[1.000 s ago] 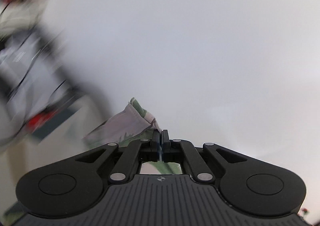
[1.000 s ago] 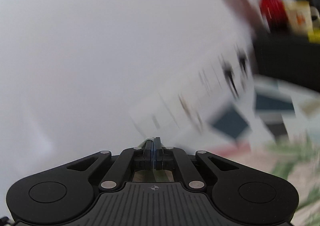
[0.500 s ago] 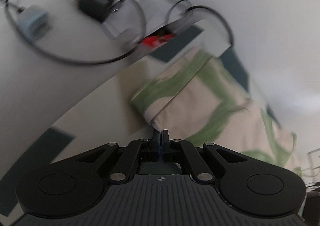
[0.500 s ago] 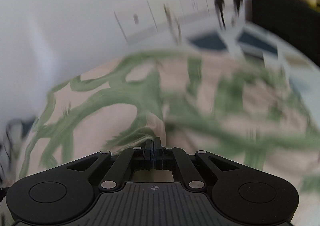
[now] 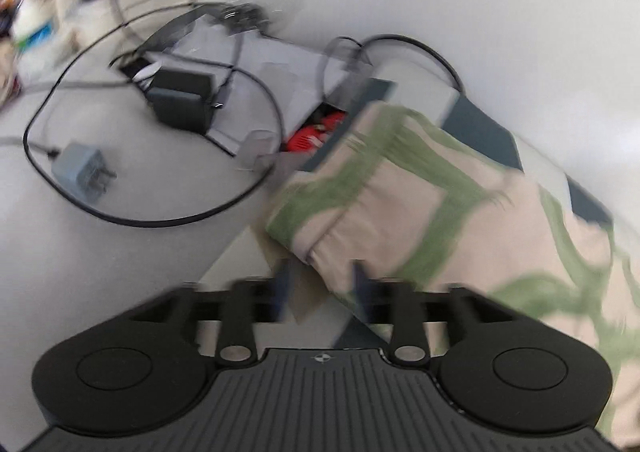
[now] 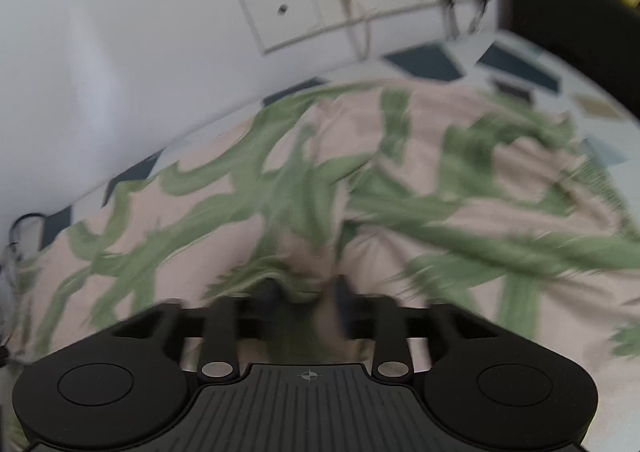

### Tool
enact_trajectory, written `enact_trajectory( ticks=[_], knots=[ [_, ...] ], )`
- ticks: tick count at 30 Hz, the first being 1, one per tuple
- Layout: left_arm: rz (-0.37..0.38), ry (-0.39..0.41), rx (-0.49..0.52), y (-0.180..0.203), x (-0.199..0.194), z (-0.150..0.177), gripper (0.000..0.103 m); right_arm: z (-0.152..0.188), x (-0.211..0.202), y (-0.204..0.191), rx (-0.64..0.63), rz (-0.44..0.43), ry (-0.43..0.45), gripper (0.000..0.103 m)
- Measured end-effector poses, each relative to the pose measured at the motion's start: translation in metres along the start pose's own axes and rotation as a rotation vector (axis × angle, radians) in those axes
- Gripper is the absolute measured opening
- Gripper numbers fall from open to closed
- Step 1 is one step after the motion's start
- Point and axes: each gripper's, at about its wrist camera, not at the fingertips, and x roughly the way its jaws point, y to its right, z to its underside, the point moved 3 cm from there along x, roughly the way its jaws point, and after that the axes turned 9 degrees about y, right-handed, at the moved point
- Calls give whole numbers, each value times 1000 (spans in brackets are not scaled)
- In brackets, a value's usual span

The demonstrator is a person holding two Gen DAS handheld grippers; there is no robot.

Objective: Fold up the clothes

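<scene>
The cloth (image 6: 360, 188) is pink with green leaf shapes. It lies spread on the tabletop (image 5: 120, 252), close under the white wall with the plug sockets (image 6: 360, 8).

In the left view, the cloth edge nearest the black cable (image 5: 168, 218) looks doubled over, like a thick fold with two layers. So I think at least one fold is in place. The picture is blurry, so I cannot count more folds.

The left tongs (image 5: 320, 284) are spread apart, with a corner of the cloth lying between them. The right tongs (image 6: 306, 302) are spread apart too, right at the near edge of the cloth, not pinching it.

The cloth is still wide and bumpy, so more folding and smoothing is probably left.
</scene>
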Motion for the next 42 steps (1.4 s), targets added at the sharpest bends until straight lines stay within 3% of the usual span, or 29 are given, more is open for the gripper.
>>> enact_trajectory(
  ticks=[2, 4, 8, 12, 14, 18, 20, 22, 24, 27, 28, 32, 35, 40, 42],
  knots=[
    [78, 64, 52, 14, -24, 5, 64, -5, -13, 11, -7, 43, 57, 55],
    [129, 65, 67, 26, -41, 17, 83, -9, -24, 30, 16, 91, 86, 60],
    [303, -16, 136, 55, -63, 48, 85, -5, -44, 77, 79, 222, 89, 60],
    [521, -80, 373, 97, -81, 94, 85, 18, -73, 120, 138, 352, 66, 60],
    [545, -84, 482, 114, -84, 118, 89, 35, -88, 140, 173, 408, 55, 61],
    [464, -47, 576, 133, -90, 148, 89, 56, -110, 173, 244, 460, 45, 62],
    [435, -42, 582, 139, -92, 152, 81, 61, -106, 181, 245, 426, 24, 60],
    [394, -35, 539, 137, -98, 153, 58, 62, -91, 182, 186, 383, -10, 55],
    [358, -38, 480, 133, -107, 155, 45, 55, -75, 179, 135, 347, -9, 57],
    [300, -60, 377, 128, -120, 164, 31, 41, -76, 196, 142, 293, 18, 40],
    [284, -63, 354, 128, -126, 169, 28, 36, -77, 202, 149, 275, 27, 30],
    [219, -67, 299, 124, -150, 186, 25, 17, -82, 229, 175, 203, 63, 8],
    [175, -83, 256, 122, -163, 194, 26, 3, -85, 248, 194, 149, 89, 5],
    [136, -95, 210, 129, -164, 191, 43, -21, -92, 281, 226, 58, 134, 5],
    [124, -102, 179, 132, -162, 187, 44, -20, -96, 304, 256, 101, 132, 5]
  ],
)
